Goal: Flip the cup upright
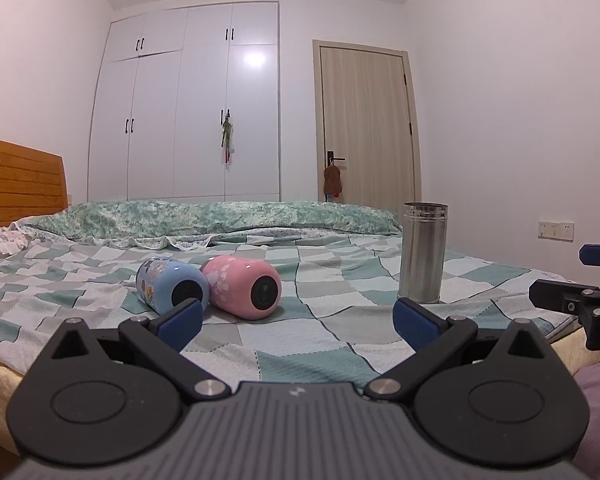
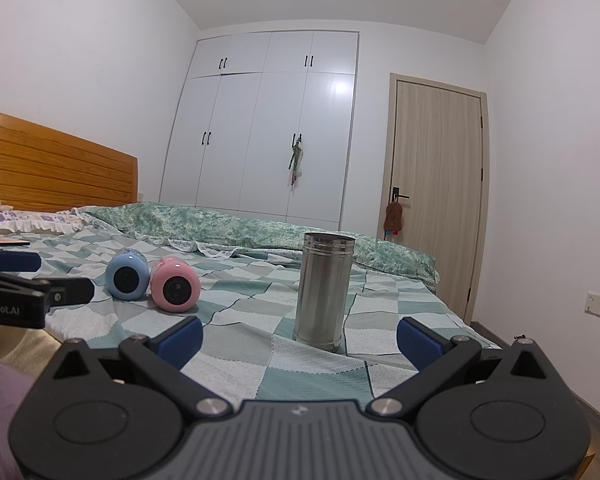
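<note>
A blue cup (image 1: 171, 286) and a pink cup (image 1: 244, 286) lie on their sides, touching, on the checked bedsheet (image 1: 300, 344), with their dark ends towards me. A steel cup (image 1: 423, 252) stands upright to their right. My left gripper (image 1: 298, 322) is open and empty, short of the cups. In the right wrist view the blue cup (image 2: 126, 275) and the pink cup (image 2: 175, 284) lie at the left, and the steel cup (image 2: 326, 294) stands ahead. My right gripper (image 2: 300, 338) is open and empty, just short of the steel cup.
A folded green quilt (image 1: 204, 218) lies across the far side of the bed. A wooden headboard (image 1: 20, 180) is at the left. A white wardrobe (image 1: 188, 108) and a door (image 1: 366, 120) are behind. The bed's right edge (image 2: 472, 332) drops to the floor.
</note>
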